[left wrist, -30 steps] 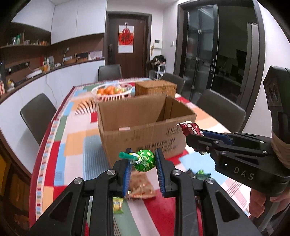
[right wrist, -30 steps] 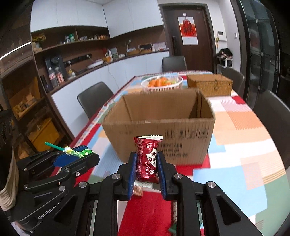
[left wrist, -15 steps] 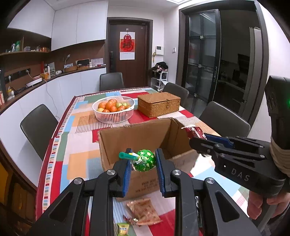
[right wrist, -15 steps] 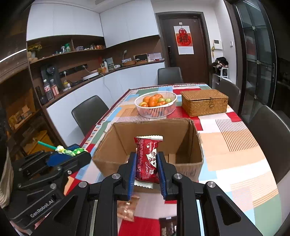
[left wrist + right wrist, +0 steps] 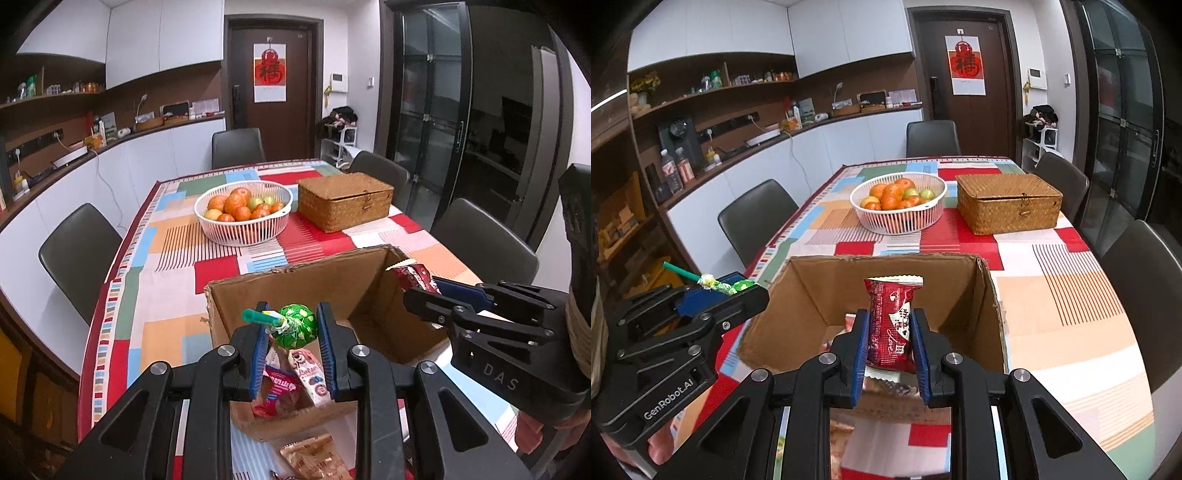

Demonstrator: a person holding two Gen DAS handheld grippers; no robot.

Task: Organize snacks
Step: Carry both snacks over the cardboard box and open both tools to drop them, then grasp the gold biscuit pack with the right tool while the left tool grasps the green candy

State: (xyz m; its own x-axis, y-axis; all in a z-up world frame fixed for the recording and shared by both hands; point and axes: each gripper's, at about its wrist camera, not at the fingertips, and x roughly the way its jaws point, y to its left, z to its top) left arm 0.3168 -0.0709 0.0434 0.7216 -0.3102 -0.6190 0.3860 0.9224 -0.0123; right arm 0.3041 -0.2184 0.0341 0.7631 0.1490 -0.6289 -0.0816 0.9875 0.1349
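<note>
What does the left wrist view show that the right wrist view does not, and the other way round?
Only the left wrist view shows the round green head of the lollipop held by the left hand-held gripper, and a brown snack packet on the table before the box. Only the right wrist view shows the printed face of the red snack packet in the right hand-held gripper, and water bottles on the counter. Both show the open cardboard box, the white fruit basket and the wicker box.
</note>
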